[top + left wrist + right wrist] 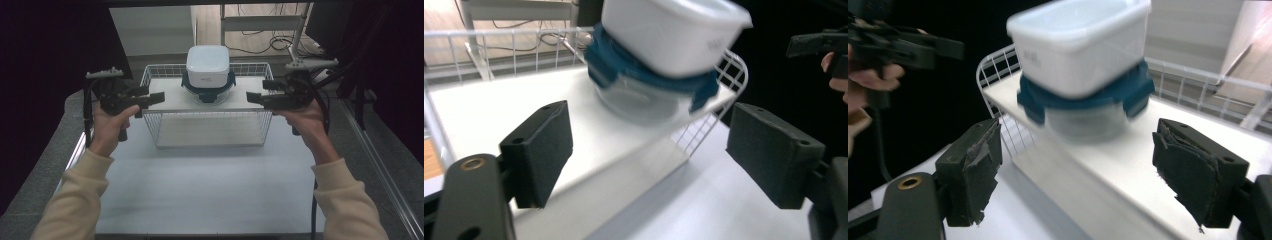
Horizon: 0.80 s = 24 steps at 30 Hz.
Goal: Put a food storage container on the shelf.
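The room is looking dim, with black surroundings swallowing both sides of the high view. Soft light is falling from above and behind, brightening the white tabletop (210, 185) without any hard glare. A faint shadow is lying under the white board (210, 102) across the wire basket (150, 75). In both gripper views the stacked containers (664, 55) are smearing with motion blur, their edges going soft, while the nearby black pads (973, 170) are staying sharper. Everything is carrying a cool, greyish cast, and the far floor is glowing slightly warmer.
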Tool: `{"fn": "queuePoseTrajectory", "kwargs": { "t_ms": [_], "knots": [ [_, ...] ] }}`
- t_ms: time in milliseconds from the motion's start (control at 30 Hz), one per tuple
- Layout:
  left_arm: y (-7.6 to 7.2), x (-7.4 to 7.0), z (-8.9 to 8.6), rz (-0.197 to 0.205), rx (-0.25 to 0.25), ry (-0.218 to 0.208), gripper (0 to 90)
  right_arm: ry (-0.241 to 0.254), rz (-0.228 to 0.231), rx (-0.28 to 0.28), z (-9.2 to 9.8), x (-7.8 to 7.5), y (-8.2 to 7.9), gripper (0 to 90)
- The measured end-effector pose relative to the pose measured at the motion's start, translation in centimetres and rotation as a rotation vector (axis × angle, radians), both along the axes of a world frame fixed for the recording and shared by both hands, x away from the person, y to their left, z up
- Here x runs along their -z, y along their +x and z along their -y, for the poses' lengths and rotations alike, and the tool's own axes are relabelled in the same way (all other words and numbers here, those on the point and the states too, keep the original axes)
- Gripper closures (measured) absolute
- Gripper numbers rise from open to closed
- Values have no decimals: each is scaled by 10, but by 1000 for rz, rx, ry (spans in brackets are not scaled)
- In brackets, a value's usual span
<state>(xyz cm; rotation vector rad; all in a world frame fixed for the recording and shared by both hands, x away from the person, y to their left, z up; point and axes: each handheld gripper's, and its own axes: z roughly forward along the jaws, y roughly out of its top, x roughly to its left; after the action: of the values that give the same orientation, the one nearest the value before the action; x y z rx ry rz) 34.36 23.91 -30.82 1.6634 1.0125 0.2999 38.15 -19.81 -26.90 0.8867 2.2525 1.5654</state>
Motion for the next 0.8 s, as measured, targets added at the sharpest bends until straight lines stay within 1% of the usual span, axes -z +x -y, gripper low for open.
{"fn": "queuePoseTrajectory", "kwargs": {
  "t_ms": [33, 67, 167, 233, 300, 367, 433, 467, 567, 633, 667, 733, 800],
  "knots": [
    [-7, 4, 0, 2, 8, 8, 160, 3, 3, 2, 3, 5, -5, 197],
    [-14, 8, -1, 1, 12, 8, 147, -1, 2, 5, 6, 11, -10, 197],
    [-32, 24, 1, -6, 19, 24, 138, -9, 5, 14, 15, 28, -23, 199],
    [-42, 36, 3, -5, 17, 51, 138, -6, -5, 14, 19, 42, -31, 198],
    [-49, 51, 5, -17, 19, 69, 139, -19, -10, 18, 23, 55, -38, 194],
    [-54, 67, 6, -42, 23, 79, 142, -35, -14, 23, 26, 69, -46, 191],
    [-58, 83, 8, -70, 26, 76, 142, -48, -28, 30, 30, 84, -53, 188],
    [-61, 92, 8, -79, 18, 77, 144, -49, -33, 36, 33, 92, -56, 188],
    [-67, 115, 12, -96, -2, 109, 146, -59, -65, 53, 41, 115, -64, 188],
    [-69, 129, 15, -108, -8, 147, 147, -66, -87, 70, 47, 131, -68, 189],
    [-70, 135, 16, -115, -11, 154, 147, -72, -105, 75, 49, 139, -69, 189],
    [-72, 147, 17, -133, 1, 156, 147, -96, -128, 79, 53, 156, -71, 188],
    [-74, 156, 18, -136, -9, 166, 146, -106, -151, 79, 56, 171, -73, 189]
  ]
}}
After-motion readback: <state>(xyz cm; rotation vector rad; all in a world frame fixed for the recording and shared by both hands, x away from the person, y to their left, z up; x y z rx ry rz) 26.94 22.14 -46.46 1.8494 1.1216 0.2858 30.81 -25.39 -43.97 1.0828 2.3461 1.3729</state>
